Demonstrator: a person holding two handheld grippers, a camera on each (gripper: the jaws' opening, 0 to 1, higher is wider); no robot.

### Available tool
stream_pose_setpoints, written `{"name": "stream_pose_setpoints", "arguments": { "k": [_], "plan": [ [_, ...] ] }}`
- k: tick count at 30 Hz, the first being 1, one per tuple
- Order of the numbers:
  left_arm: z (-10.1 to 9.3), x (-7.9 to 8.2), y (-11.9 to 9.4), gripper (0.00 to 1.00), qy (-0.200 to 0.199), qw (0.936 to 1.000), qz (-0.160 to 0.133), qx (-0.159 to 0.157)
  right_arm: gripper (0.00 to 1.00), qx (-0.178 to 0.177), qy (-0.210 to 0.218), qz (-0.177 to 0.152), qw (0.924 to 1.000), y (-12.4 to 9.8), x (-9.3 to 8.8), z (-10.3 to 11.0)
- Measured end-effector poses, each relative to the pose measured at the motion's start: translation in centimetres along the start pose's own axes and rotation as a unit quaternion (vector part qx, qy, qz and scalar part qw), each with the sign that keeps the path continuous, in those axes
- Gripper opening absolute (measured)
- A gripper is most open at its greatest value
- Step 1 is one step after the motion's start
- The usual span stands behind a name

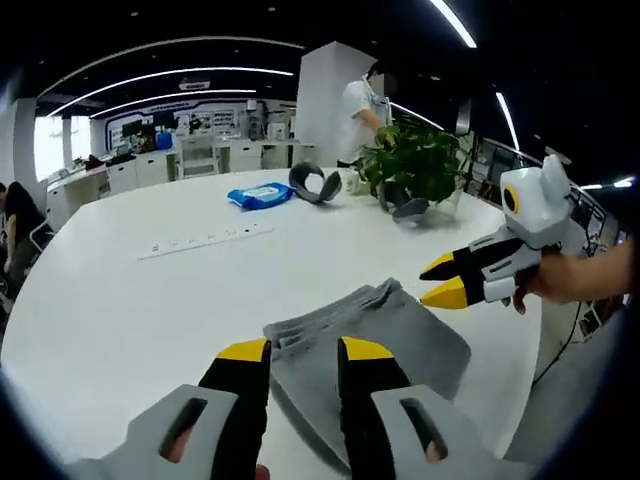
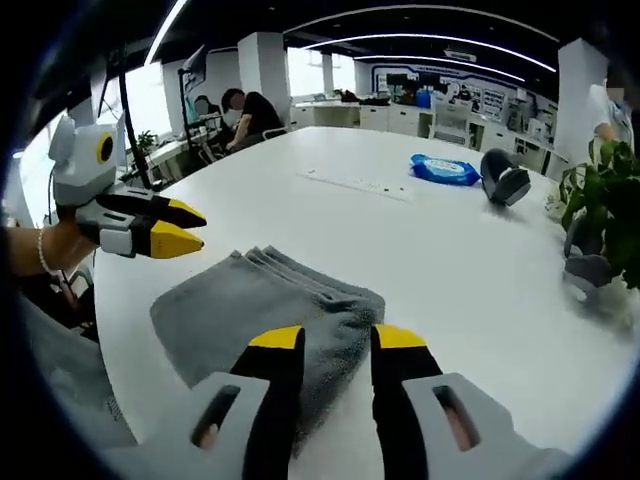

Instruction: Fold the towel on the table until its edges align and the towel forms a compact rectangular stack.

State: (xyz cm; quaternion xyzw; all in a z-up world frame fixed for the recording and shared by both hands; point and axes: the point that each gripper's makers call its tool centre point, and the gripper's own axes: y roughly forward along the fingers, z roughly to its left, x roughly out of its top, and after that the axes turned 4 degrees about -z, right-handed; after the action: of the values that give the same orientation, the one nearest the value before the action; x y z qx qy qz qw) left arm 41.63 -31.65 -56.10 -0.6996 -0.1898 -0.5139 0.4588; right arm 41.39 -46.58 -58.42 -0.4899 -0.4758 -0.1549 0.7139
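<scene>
A grey towel [image 1: 375, 335] lies folded into a thick rectangle near the edge of the white table [image 1: 150, 300], its layered edges stacked along one side. My left gripper [image 1: 305, 350] hovers open just over the towel's near end, nothing between its fingers. The right gripper [image 1: 442, 281], held by a hand, comes in from the right, open, above the towel's far corner. In the right gripper view the towel [image 2: 250, 310] sits ahead of my open right gripper [image 2: 338, 338], and the left gripper [image 2: 180, 227] floats open above the towel's left side.
Farther along the table lie a white power strip [image 1: 205, 240], a blue wipes pack [image 1: 260, 194], a grey curved object [image 1: 315, 183] and a potted plant [image 1: 415, 160]. A person [image 1: 362, 115] stands behind the plant. Another person [image 2: 250, 112] sits at a desk beyond the table.
</scene>
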Motion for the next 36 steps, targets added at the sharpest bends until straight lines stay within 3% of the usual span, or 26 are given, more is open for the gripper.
{"name": "stream_pose_setpoints", "arguments": {
  "k": [6, 13, 19, 25, 36],
  "plan": [
    [-3.2, -2.0, -1.2, 0.24, 0.033, 0.9988, 0.021, -0.028, 0.23, 0.025, 0.012, 0.031, 0.9991, -0.7, -2.3, 2.9],
    [-5.0, -4.2, -1.1, 0.22, 0.044, 0.997, 0.052, -0.037, 0.21, 0.015, 0.044, 0.058, 0.9972, -1.1, -4.8, 3.5],
    [-4.7, -6.6, -0.5, 0.22, 0.035, 0.9946, 0.093, -0.03, 0.2, 0.021, 0.044, 0.069, 0.9964, -0.2, -5.7, 3.7],
    [-4.6, -7.8, 0.6, 0.22, 0.035, 0.9932, 0.107, -0.028, 0.17, 0.011, 0.024, 0.082, 0.9963, 0.8, -6.2, 3.9],
    [-3.4, -7.4, 2.4, 0.2, 0.028, 0.9931, 0.112, -0.021, 0.13, -0.007, 0.007, 0.098, 0.9952, 2.7, -5.6, 3.0]
  ]
}}
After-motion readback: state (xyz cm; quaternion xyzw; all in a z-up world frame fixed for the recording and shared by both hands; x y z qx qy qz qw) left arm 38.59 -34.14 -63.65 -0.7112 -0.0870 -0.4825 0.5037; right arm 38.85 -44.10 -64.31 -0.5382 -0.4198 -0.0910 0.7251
